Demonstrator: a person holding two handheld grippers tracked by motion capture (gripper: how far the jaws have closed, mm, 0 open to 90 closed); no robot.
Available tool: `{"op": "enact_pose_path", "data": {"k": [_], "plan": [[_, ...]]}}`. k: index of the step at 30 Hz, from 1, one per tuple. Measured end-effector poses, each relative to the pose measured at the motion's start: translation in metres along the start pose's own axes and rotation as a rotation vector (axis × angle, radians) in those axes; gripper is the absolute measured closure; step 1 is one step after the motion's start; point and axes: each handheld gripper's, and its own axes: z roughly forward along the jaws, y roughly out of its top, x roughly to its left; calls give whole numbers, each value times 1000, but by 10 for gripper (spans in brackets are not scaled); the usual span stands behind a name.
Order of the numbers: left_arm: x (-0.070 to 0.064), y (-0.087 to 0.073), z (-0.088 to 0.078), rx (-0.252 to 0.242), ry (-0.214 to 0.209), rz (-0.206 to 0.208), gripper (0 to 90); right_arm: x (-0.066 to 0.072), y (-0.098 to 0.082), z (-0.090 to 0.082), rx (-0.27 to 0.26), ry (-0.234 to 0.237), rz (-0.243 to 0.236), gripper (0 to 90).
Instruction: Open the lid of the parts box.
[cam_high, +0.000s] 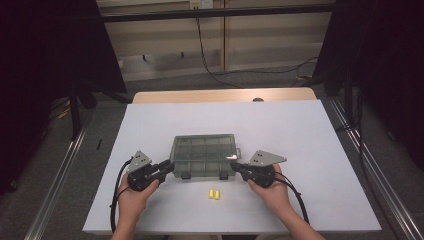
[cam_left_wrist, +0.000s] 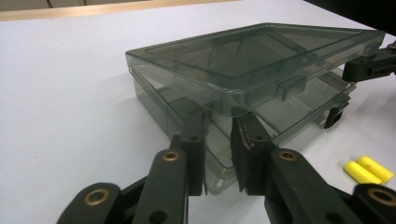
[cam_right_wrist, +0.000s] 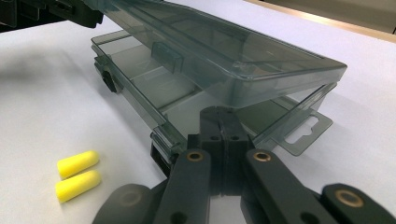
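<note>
Resting mid-table (cam_high: 150, 210): smoky organiser box (cam_high: 203, 155), lid partly raised; left gripper (cam_left_wrist: 218, 140) jaws slightly parted at near-left corner; right gripper (cam_right_wrist: 223, 122) jaws closed under lid (right corner); two yellow earplugs (cam_high: 214, 194) just beside box front.

No legible txt anywhere.

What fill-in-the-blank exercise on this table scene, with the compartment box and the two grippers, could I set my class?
1. The lid of the smoky clear box is partly ____.
2. The two foam earplugs on the table are coloured ____.
3. The earplugs lie ____ the box, not in a compartment.
4. The jaws of the right gripper are pressed ____.

Missing words: open; yellow; outside; together
</note>
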Motion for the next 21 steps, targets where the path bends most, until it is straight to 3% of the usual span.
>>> {"op": "enact_pose_path", "data": {"k": [13,21], "plan": [[2,1,3,1,54,-8,684,0,-1,5,-8,-2,-16,900],[5,3,0,-30,69,-27,674,2,0,7,-2,-11,-22,900]]}}
